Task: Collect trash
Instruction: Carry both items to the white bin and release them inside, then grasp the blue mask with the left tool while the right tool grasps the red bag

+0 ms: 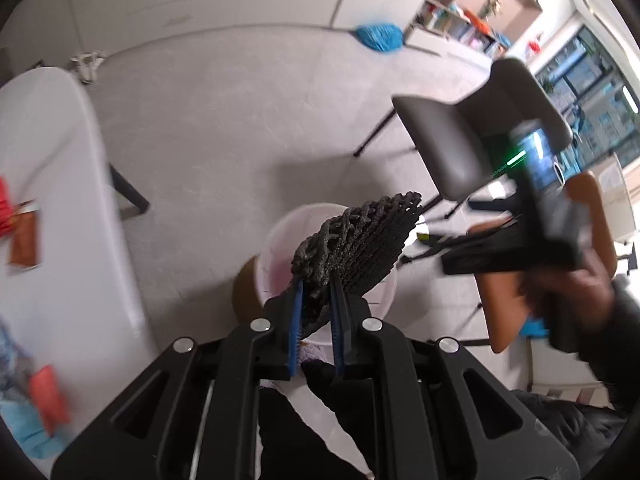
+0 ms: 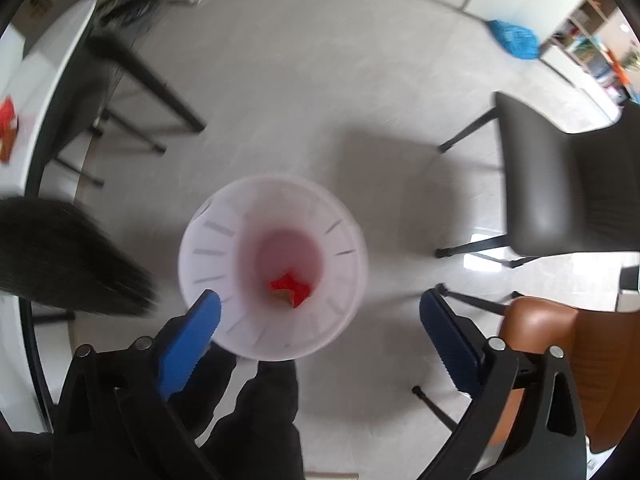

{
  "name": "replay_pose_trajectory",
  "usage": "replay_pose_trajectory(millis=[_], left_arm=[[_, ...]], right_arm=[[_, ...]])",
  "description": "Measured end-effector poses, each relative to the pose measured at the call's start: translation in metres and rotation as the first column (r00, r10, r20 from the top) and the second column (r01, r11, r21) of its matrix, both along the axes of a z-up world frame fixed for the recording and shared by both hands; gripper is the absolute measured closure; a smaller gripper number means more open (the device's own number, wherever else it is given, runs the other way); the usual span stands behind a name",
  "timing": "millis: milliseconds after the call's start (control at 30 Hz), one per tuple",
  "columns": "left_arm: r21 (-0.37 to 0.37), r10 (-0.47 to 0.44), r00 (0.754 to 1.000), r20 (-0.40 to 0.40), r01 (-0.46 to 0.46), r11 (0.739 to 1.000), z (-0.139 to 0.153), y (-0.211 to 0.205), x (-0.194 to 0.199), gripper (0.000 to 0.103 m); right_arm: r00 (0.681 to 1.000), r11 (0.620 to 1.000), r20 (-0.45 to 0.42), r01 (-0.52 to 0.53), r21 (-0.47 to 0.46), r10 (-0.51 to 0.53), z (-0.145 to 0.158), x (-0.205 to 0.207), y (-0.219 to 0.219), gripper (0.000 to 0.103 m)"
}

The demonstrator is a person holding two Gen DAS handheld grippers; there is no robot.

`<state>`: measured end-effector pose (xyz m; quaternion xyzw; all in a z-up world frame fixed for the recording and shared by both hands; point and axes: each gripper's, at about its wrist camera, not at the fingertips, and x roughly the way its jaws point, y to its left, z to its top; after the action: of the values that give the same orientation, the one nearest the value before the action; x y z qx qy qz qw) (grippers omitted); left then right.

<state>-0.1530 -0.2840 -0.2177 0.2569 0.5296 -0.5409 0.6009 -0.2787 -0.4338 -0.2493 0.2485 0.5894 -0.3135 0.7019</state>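
Observation:
My left gripper [image 1: 316, 280] is shut on a black lattice piece [image 1: 360, 240], a 3D-printed scrap, and holds it above the white trash bin [image 1: 384, 296] on the floor. In the right wrist view the same piece shows blurred at the left [image 2: 68, 256]. My right gripper [image 2: 320, 304] is open and empty, hovering over the bin [image 2: 224, 248]. A red wrapper [image 2: 290, 286] lies at the bin's bottom. The right gripper also shows in the left wrist view [image 1: 520, 248].
A white table [image 1: 52, 200] at the left carries red and brown wrappers [image 1: 24, 236] and blue scraps. A dark chair [image 1: 460, 140] and a brown chair [image 2: 560, 360] stand to the right of the bin. A blue bag [image 1: 378, 36] lies by the far wall.

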Motion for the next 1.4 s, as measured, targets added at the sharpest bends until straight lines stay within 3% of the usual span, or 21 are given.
replay_pose_trajectory(millis=[100, 167, 200, 300, 367, 467, 633, 767, 1100, 1400], left_arm=[[0.039, -0.014, 1.0, -0.024, 0.015, 0.999, -0.016, -0.022, -0.014, 0.084], [0.063, -0.007, 0.999, -0.034, 0.009, 0.998, -0.022, -0.033, -0.019, 0.063], [0.064, 0.0, 0.999, -0.034, 0.002, 0.998, -0.022, -0.036, -0.021, 0.06], [0.056, 0.008, 1.0, -0.005, -0.008, 0.998, -0.011, -0.043, -0.029, 0.043], [0.054, 0.01, 1.0, 0.027, -0.011, 0.998, 0.0, -0.042, -0.034, 0.025], [0.057, 0.031, 0.998, 0.058, -0.034, 0.998, 0.019, -0.041, -0.036, 0.01], [0.017, 0.049, 0.985, 0.167, -0.052, 0.998, 0.061, -0.039, -0.038, 0.008], [-0.032, 0.08, 0.979, 0.186, -0.075, 0.997, 0.093, -0.03, -0.032, 0.008], [-0.09, 0.181, 0.956, 0.23, -0.164, 0.982, 0.119, -0.011, -0.012, 0.008], [-0.141, 0.347, 0.906, 0.244, -0.321, 0.937, 0.134, 0.047, 0.029, 0.008]], right_arm=[[0.999, 0.999, 0.038, 0.025, -0.028, -0.024, 0.019, -0.017, -0.011, 0.003], [0.998, 0.999, 0.058, 0.031, -0.043, -0.029, 0.028, -0.023, -0.015, 0.003], [0.997, 0.998, 0.065, 0.033, -0.047, -0.03, 0.032, -0.027, -0.021, 0.003], [0.995, 0.998, 0.094, 0.038, -0.054, -0.033, 0.04, -0.03, -0.025, 0.003], [0.993, 0.997, 0.109, 0.045, -0.056, -0.039, 0.043, -0.032, -0.028, 0.003], [0.992, 0.997, 0.12, 0.052, -0.054, -0.045, 0.045, -0.034, -0.034, 0.003], [0.989, 0.996, 0.138, 0.059, -0.06, -0.051, 0.053, -0.038, -0.036, 0.003], [0.986, 0.996, 0.16, 0.056, -0.065, -0.045, 0.065, -0.035, -0.032, 0.003], [0.97, 0.991, 0.23, -0.047, -0.127, 0.075, 0.104, 0.011, -0.007, 0.003], [0.935, 0.969, 0.28, -0.175, -0.174, 0.219, 0.136, 0.068, 0.036, 0.003]])
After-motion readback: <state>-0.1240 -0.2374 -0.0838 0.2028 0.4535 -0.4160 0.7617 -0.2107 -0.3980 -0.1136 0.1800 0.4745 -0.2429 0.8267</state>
